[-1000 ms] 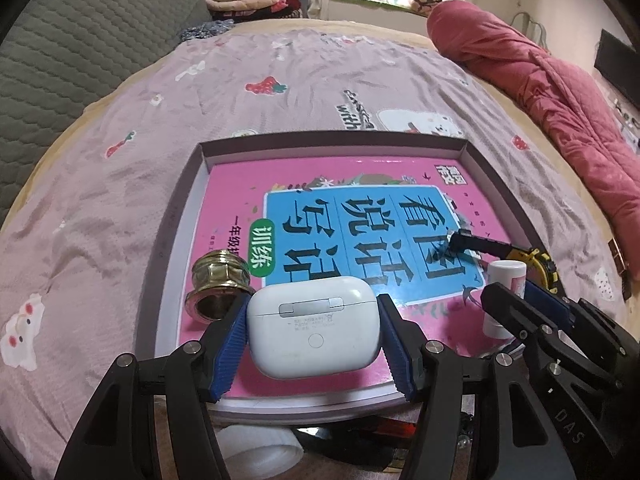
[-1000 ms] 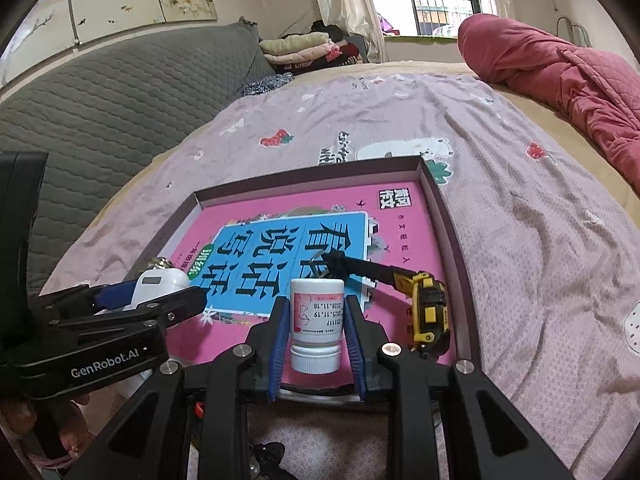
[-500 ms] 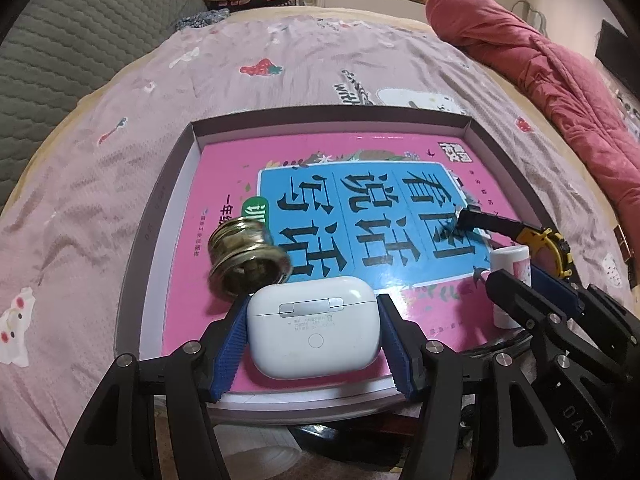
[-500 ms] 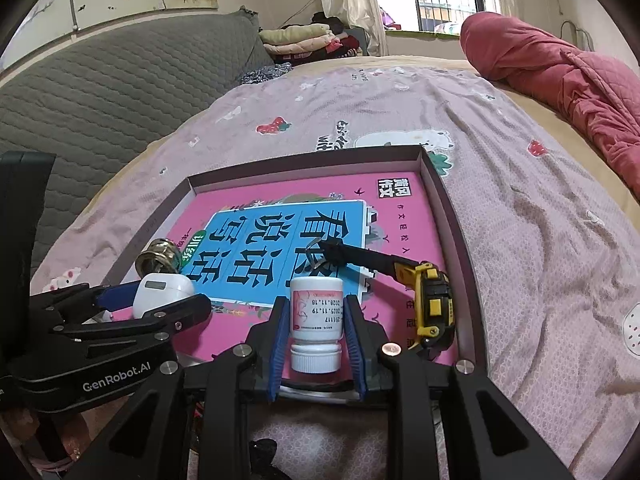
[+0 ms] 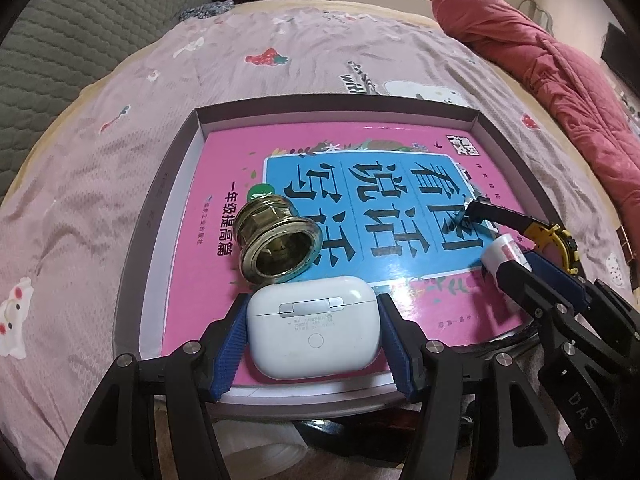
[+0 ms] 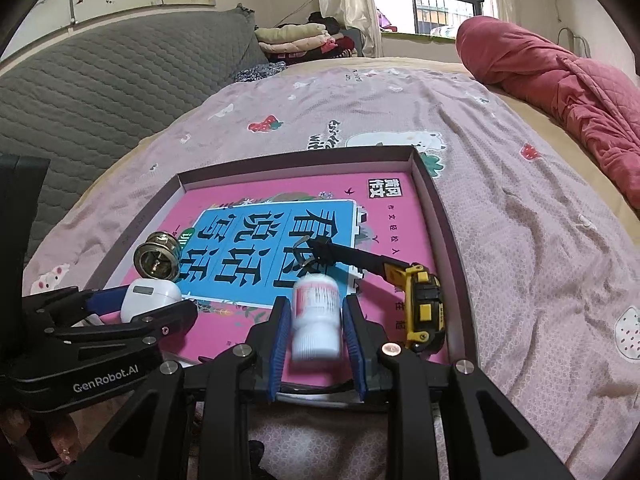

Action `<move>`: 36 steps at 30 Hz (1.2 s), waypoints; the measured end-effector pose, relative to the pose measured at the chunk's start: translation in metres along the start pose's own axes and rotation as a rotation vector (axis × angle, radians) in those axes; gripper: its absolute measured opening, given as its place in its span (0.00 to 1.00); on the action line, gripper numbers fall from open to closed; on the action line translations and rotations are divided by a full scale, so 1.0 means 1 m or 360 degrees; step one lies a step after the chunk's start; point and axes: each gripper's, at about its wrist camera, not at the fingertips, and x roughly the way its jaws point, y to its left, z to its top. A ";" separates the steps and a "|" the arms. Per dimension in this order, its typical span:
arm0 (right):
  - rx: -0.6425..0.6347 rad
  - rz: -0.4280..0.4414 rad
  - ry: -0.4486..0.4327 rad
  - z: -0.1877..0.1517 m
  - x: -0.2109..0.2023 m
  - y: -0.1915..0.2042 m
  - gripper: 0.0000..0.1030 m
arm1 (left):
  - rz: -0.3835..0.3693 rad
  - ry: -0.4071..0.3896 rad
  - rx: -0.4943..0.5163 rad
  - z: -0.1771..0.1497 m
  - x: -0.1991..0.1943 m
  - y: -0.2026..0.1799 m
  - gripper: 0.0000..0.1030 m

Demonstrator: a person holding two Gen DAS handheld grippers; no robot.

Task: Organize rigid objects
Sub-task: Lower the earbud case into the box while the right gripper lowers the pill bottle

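A shallow box lid (image 5: pixel 160 200) on the bed holds a pink book (image 5: pixel 280 152). My left gripper (image 5: pixel 312 330) is shut on a white earbud case (image 5: pixel 312 328) over the book's near edge. A brass fitting (image 5: pixel 276 240) lies on its side just beyond the case. My right gripper (image 6: pixel 316 322) has its jaws a little apart around a small white bottle (image 6: pixel 316 316), which is blurred and tilted between them. The bottle also shows in the left wrist view (image 5: pixel 502 254). A yellow and black tape measure (image 6: pixel 420 300) lies in the lid to the right of the bottle.
The pink patterned bedspread (image 6: pixel 520 220) surrounds the lid. A red quilt (image 6: pixel 560 80) lies at the far right. A grey padded headboard (image 6: pixel 100 80) runs along the left. Folded clothes (image 6: pixel 296 40) are stacked at the far end.
The brass fitting has tipped from upright onto its side and rolled further in. The right jaws have widened and the bottle has tilted and blurred. Both grippers have moved slightly forward over the lid.
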 end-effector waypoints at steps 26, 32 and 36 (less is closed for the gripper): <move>-0.0003 0.0020 -0.0061 -0.002 -0.016 0.000 0.27 | 0.0009 0.0061 -0.0058 -0.003 -0.005 0.012 0.62; -0.0053 0.0010 -0.0083 -0.004 -0.023 0.004 0.27 | -0.0007 0.0058 -0.0078 -0.002 -0.008 0.014 0.63; -0.0065 0.0005 -0.0097 -0.004 -0.026 0.005 0.27 | -0.0012 0.0053 -0.0069 -0.002 -0.010 0.013 0.63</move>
